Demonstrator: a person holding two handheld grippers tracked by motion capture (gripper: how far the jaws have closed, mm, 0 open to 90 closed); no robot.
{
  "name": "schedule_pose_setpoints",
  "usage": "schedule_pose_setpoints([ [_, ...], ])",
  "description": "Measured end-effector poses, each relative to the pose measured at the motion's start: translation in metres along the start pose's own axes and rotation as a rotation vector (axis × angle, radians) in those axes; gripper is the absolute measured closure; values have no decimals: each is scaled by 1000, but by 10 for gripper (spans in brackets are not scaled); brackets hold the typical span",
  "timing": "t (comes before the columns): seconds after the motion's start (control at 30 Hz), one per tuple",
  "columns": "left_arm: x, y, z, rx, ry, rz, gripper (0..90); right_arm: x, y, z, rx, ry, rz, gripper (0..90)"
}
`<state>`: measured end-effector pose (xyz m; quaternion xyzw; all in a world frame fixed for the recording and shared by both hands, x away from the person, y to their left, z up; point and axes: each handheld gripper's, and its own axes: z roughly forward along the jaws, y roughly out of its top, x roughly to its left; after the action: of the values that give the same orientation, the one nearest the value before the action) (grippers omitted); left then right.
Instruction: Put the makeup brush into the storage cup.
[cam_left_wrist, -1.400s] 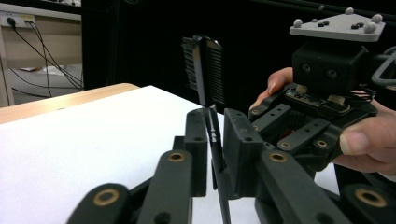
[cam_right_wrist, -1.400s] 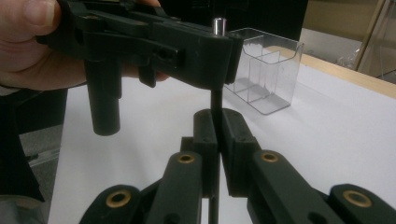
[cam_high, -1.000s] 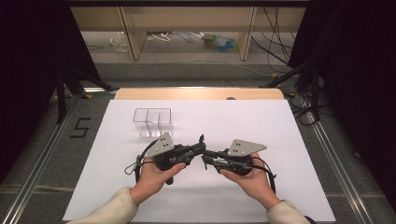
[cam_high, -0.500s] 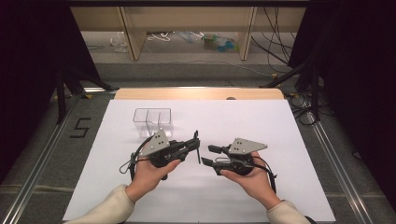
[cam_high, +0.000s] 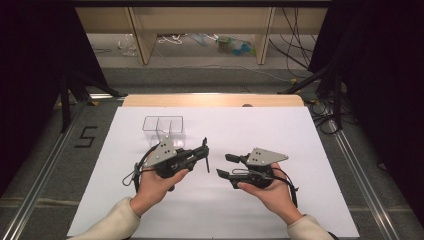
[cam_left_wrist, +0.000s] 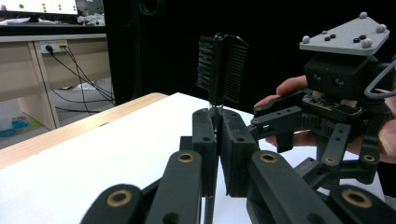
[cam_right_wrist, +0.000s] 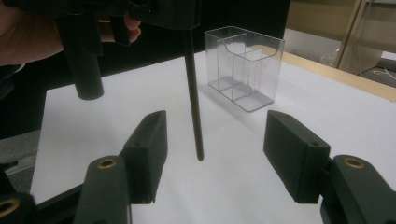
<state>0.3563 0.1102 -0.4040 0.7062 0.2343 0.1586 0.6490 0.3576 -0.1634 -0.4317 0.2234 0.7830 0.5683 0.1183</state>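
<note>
Counter (cam_high: 310, 200): white surface, wooden strip along its far edge.

Clear plastic organiser (cam_high: 163, 129): compartmented, upright on the counter's far left, just beyond the left hand-held gripper.

Left hand-held gripper (cam_high: 204, 150): jaws clamped on a thin black brush (cam_left_wrist: 222, 63), held upright, bristle head above the jaws, handle pointing down, its end clear of the counter.

Right hand-held gripper (cam_high: 226, 165): jaws wide, just been opening, nothing between the pads; near the brush, facing it, not touching.

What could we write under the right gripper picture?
Open right gripper faces a thin black comb hanging upright near a clear box.
</note>
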Motion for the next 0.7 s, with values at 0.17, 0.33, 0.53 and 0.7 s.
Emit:
schedule_pose_setpoints([
  [0.17, 3, 1, -5, -3, 19, -3, 852, -1, 0, -3, -7, -8, 1, 376],
  [0.33, 6, 3, -9, -4, 28, -2, 852, -3, 0, -7, -10, -8, 6, 347],
  [0.53, 7, 3, -14, 6, 43, 5, 852, -4, -1, -7, -41, -32, -7, 324],
  [0.7, 8, 4, -17, 5, 48, 15, 852, -4, 0, -11, -20, -23, -6, 317],
])
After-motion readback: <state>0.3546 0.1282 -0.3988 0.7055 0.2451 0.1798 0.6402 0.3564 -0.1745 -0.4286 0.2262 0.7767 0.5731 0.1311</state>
